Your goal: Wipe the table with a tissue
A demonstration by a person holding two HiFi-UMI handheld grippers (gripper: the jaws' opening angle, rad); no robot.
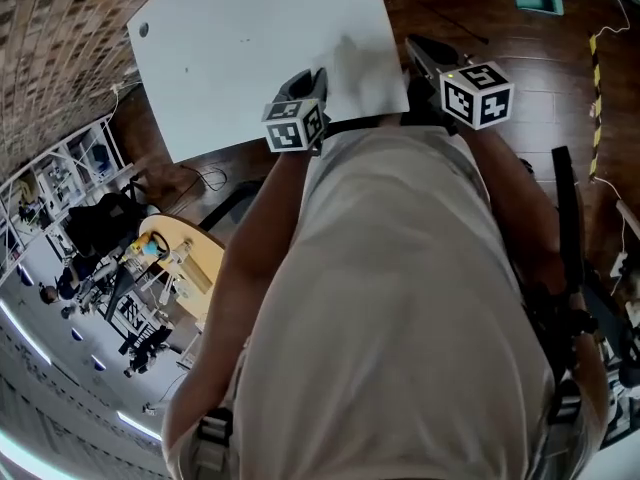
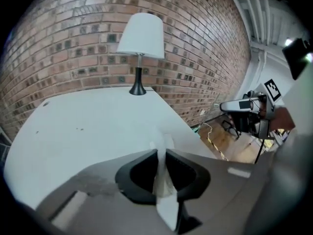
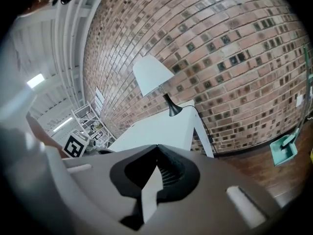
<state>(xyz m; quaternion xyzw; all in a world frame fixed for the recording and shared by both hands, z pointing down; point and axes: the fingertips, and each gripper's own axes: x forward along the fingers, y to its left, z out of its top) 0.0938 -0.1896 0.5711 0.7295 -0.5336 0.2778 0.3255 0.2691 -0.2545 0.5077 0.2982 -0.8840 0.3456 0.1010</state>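
**Tissue in the left tongs, table just ahead and below**

We are holding the tissue (image 2: 164,176) in the left gripper (image 2: 162,153). Its jaws are pressing together on it, so the tissue is standing as a thin upright strip between the pads. One crumpled end is poking out past the tips toward the table (image 2: 88,131). Its long axis is running along the line of the jaws, pointing forward and down at the white top.

The table is lying ahead of and beneath those tips. In the head view the left gripper (image 1: 303,86) is hanging over the near edge of the table (image 1: 260,38), so this hand is the one placed to wipe. We are judging that the tissue is not yet touching the surface, though no view is showing that gap cleanly. The next move is calling for a drop until the loose end is pressing flat.

The right gripper (image 3: 156,148) is showing its jaws together with nothing between them. It is sitting off the table's near right corner in the head view (image 1: 425,50), close to the top but playing no part.

The top is looking bare and smooth, with a few small dark specks. A lamp (image 2: 142,35) is standing at the far edge against a brick wall (image 2: 73,43). Dark wood floor (image 1: 520,38) is surrounding the table.
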